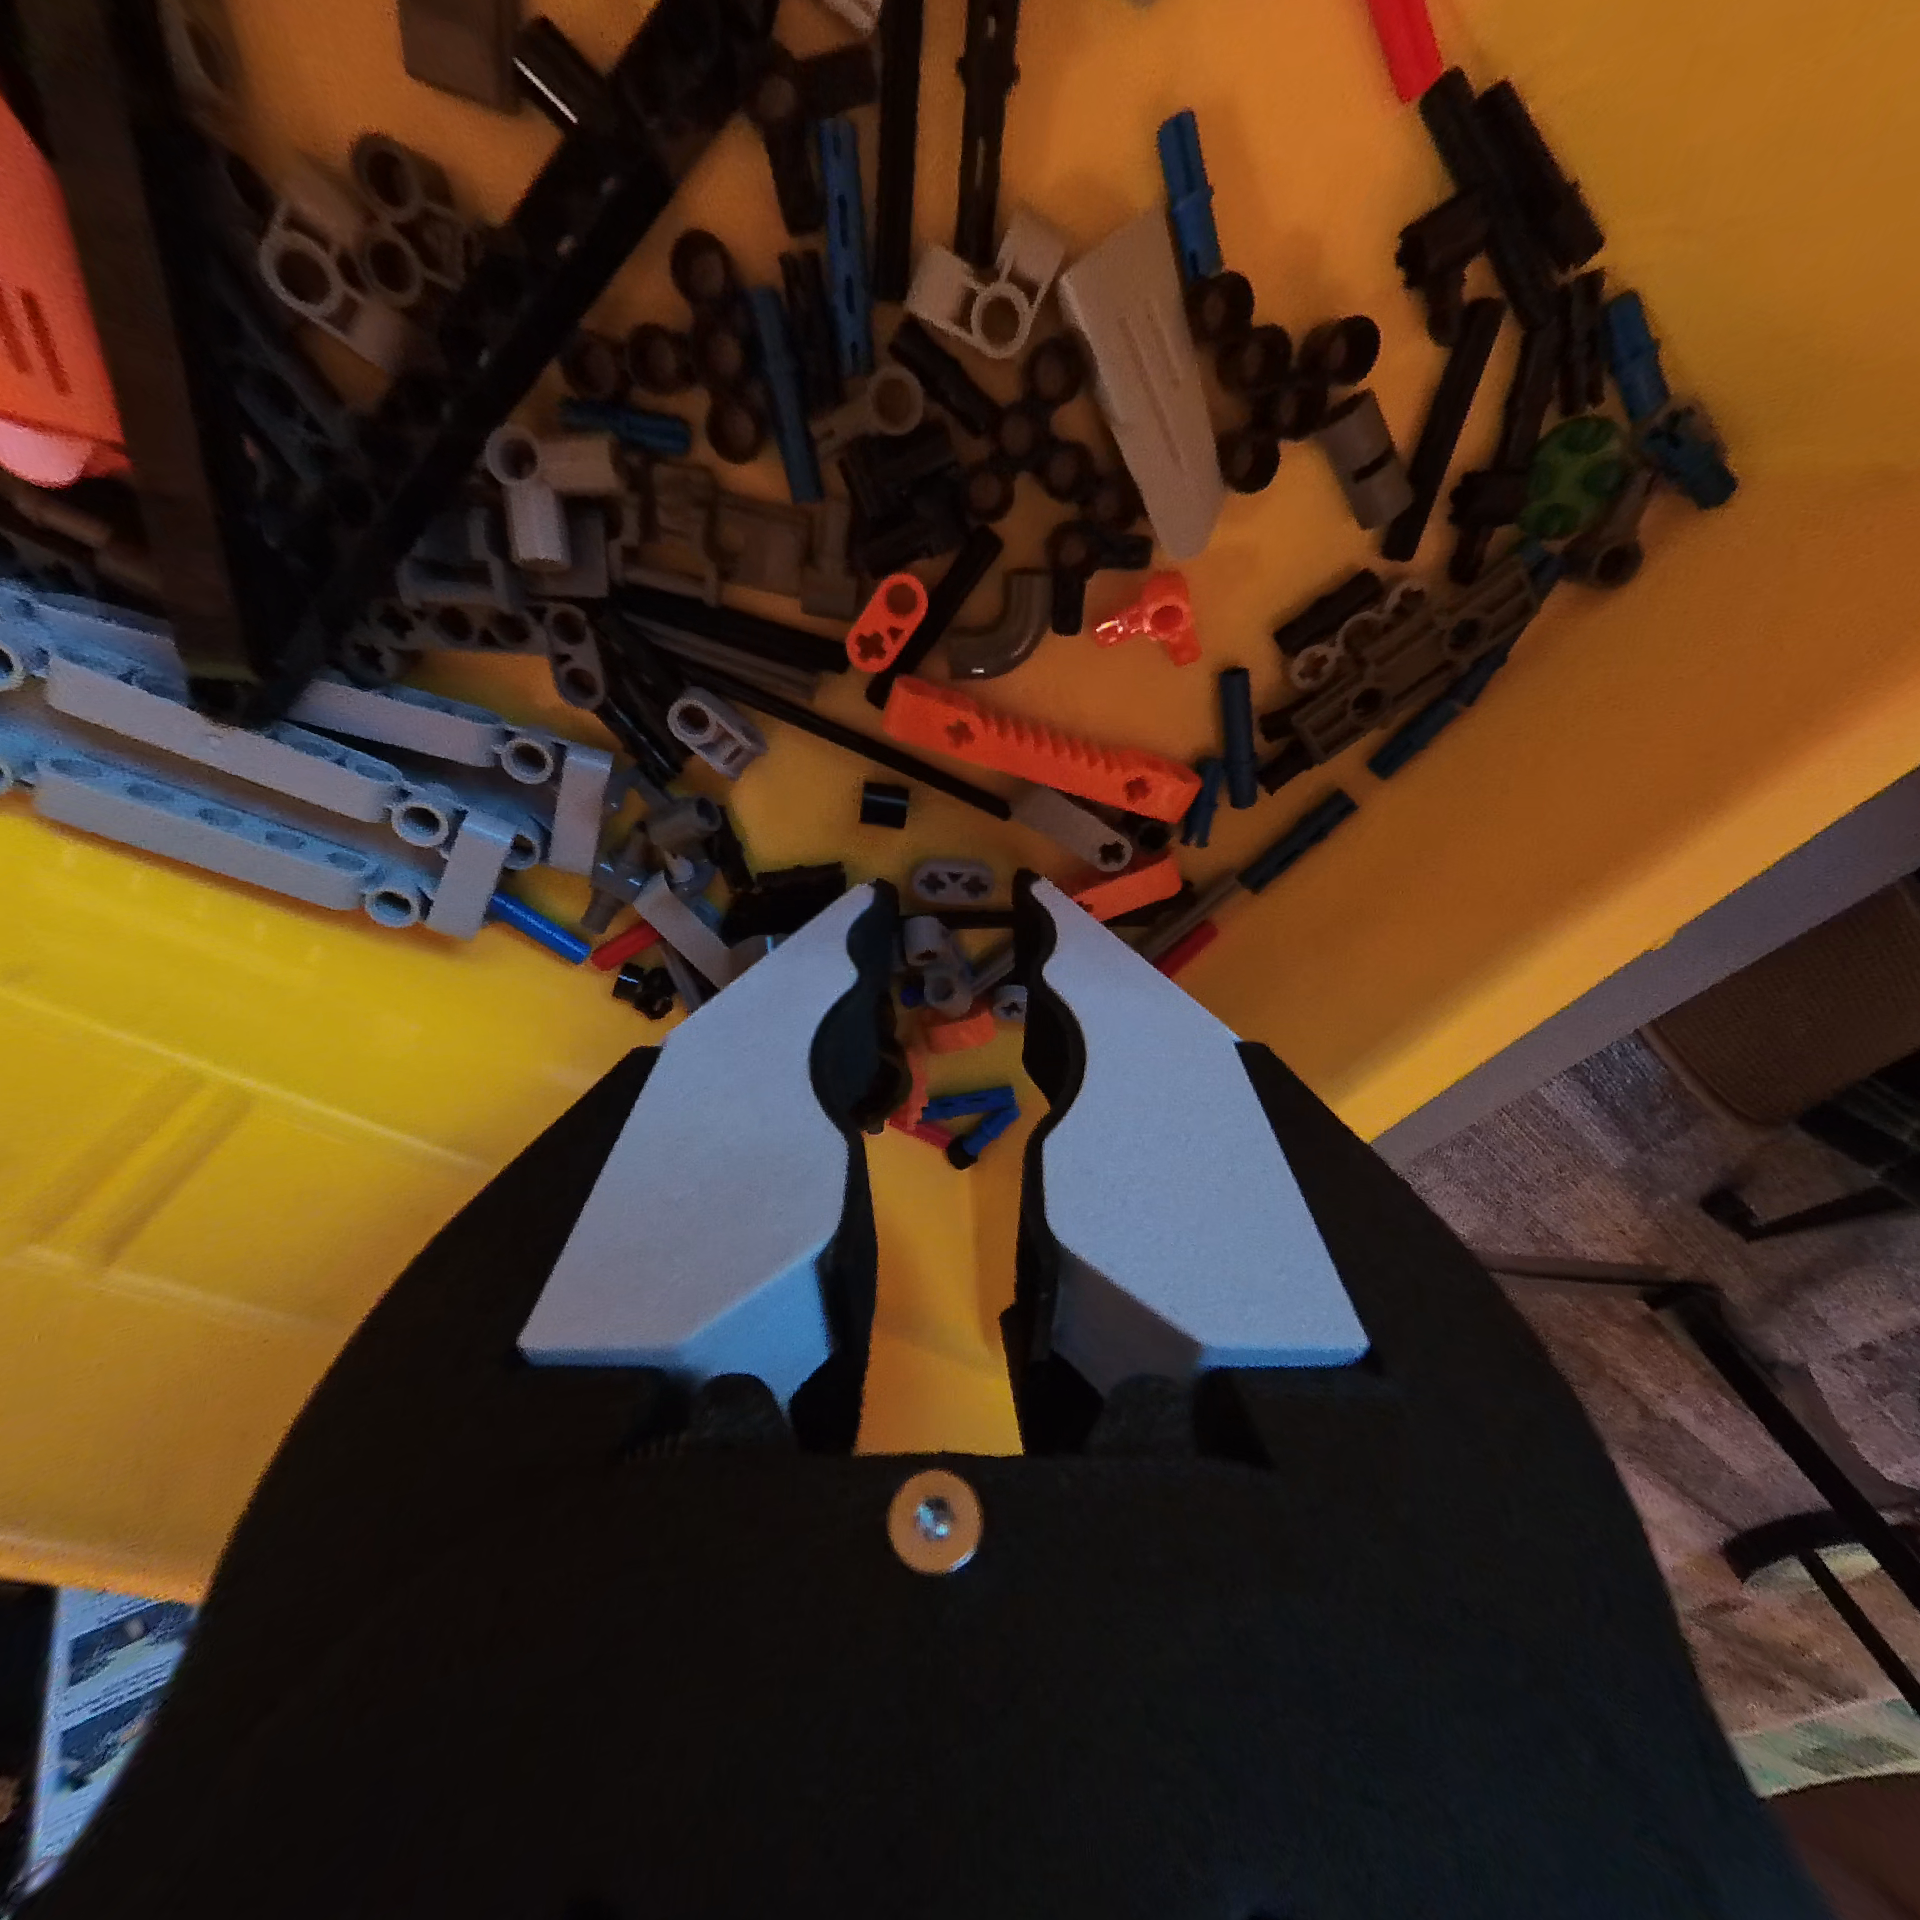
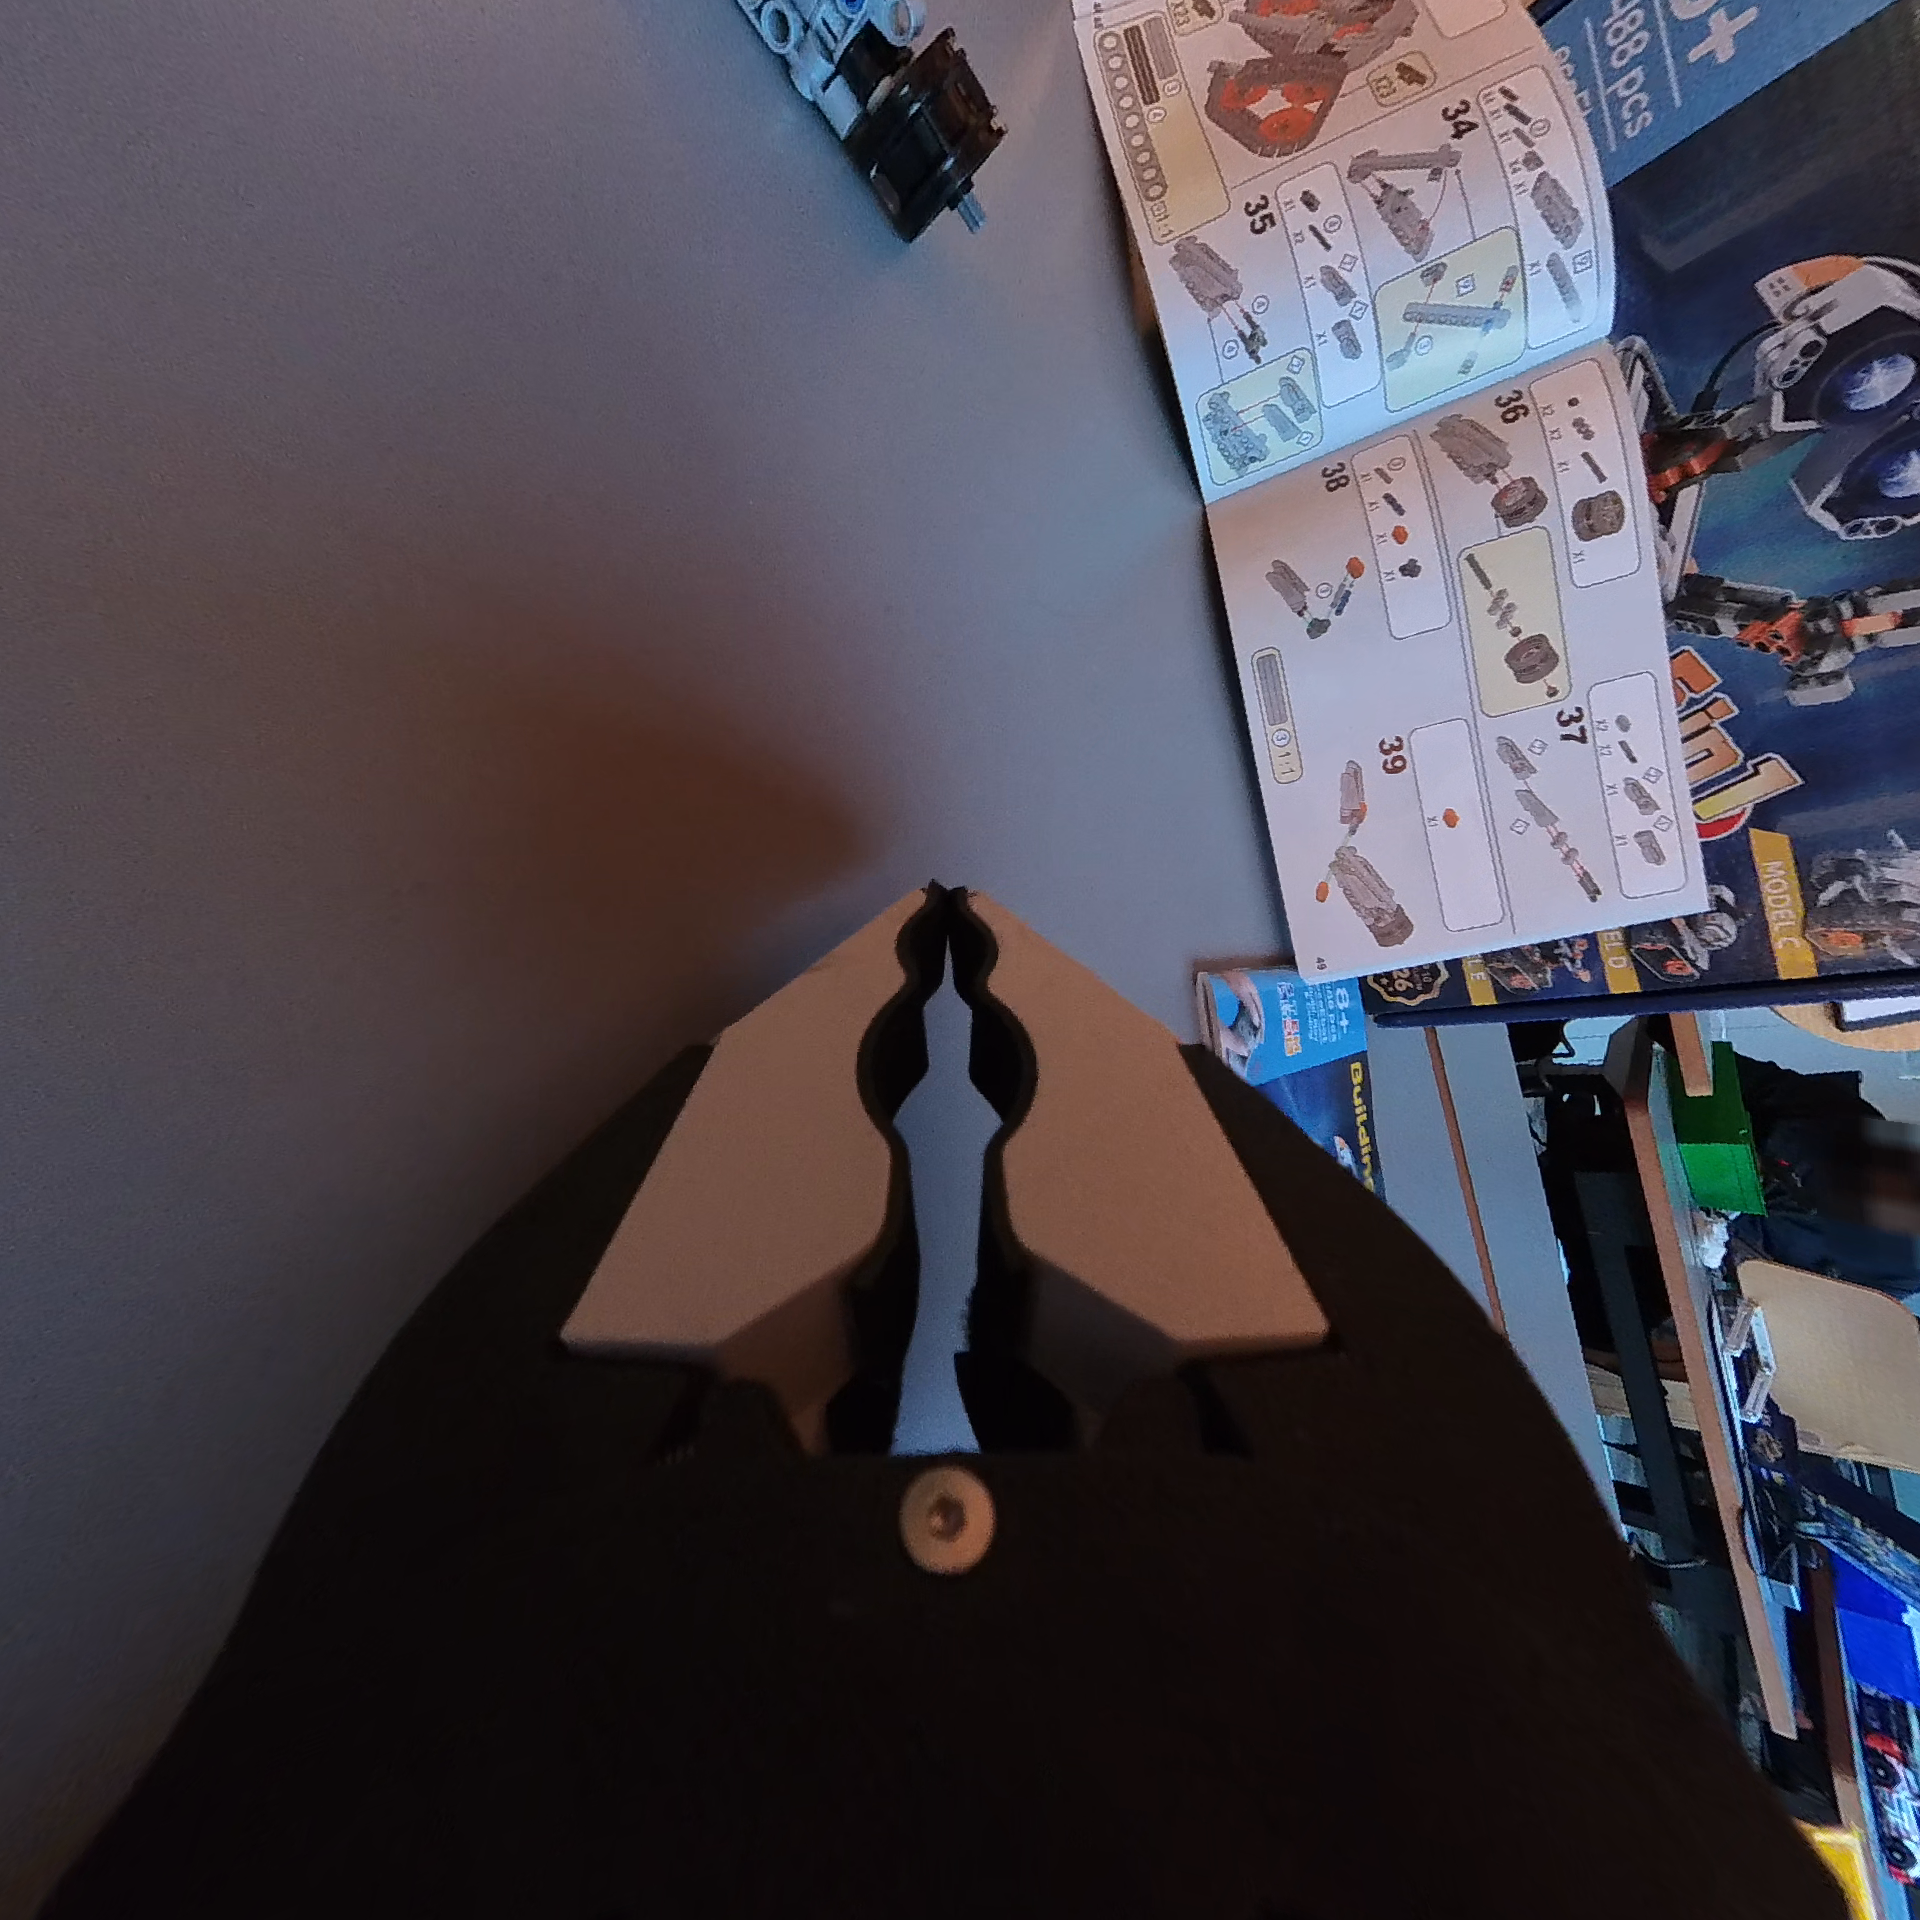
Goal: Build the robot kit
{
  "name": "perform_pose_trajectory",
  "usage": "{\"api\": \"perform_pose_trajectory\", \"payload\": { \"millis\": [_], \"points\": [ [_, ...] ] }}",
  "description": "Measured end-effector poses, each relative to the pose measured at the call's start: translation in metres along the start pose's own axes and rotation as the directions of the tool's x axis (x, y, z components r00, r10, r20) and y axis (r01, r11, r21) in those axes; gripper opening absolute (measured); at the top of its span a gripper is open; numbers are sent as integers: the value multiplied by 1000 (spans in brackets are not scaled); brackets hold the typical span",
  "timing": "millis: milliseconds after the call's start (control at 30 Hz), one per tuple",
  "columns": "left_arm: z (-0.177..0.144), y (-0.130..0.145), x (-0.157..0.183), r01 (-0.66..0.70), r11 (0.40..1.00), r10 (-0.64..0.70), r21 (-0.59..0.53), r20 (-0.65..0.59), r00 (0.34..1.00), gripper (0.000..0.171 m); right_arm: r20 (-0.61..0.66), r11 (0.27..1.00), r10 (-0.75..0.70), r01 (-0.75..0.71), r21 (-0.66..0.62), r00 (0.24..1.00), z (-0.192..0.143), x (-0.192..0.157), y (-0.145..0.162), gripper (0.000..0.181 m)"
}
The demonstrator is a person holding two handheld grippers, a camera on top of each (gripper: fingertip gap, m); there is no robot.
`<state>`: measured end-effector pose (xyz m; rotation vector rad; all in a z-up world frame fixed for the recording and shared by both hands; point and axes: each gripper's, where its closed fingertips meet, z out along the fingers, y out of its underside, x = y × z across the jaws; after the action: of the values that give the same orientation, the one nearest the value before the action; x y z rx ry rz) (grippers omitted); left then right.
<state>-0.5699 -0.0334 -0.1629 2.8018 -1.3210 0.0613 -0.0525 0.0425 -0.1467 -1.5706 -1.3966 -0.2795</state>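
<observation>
My left hand-held gripper (image 1: 951,896) is released, its jaws apart over a scatter of small building pieces (image 1: 951,987) on the yellow tray (image 1: 260,1091); an orange toothed bar (image 1: 1039,750) lies just beyond. My right hand-held gripper (image 2: 948,891) is clenched on nothing, tips together over the bare grey counter (image 2: 416,468). A small black-and-grey assembly (image 2: 904,114) sits well ahead, an open instruction booklet (image 2: 1455,520) to its right.

On the yellow plastic tray (image 1: 260,1143), the long orange toothed rack piece (image 1: 1039,750) is the landmark: a grey wedge-shaped panel (image 1: 1143,384) lies behind it, an assembly of long grey beams (image 1: 291,800) to its left, and a small grey two-hole connector (image 1: 961,884) just before it, by the left tongs (image 1: 954,902).
</observation>
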Motion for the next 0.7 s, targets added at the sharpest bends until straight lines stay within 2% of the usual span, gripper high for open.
{"api": "perform_pose_trajectory", "payload": {
  "millis": [100,267,467,600,700],
  "points": [
    [0,-1,-4,-34,999,34,-13,19,999,15,4,1000,-6,6,-3,1000,0,-1,0,0],
    [0,-2,-5,-76,997,77,-21,41,996,17,0,1000,-7,7,-4,1000,-1,-1,0,0],
    [-2,0,-5,-129,992,127,5,124,984,13,2,1000,-2,2,4,1000,-1,0,-1,0],
    [-29,-16,-1,-164,971,126,172,212,969,13,-1,1000,3,-3,10,1000,-2,2,-2,0],
    [-70,-42,20,-216,913,130,345,256,958,13,-3,1000,8,-8,12,1000,-3,3,-2,0]
  ]
}}
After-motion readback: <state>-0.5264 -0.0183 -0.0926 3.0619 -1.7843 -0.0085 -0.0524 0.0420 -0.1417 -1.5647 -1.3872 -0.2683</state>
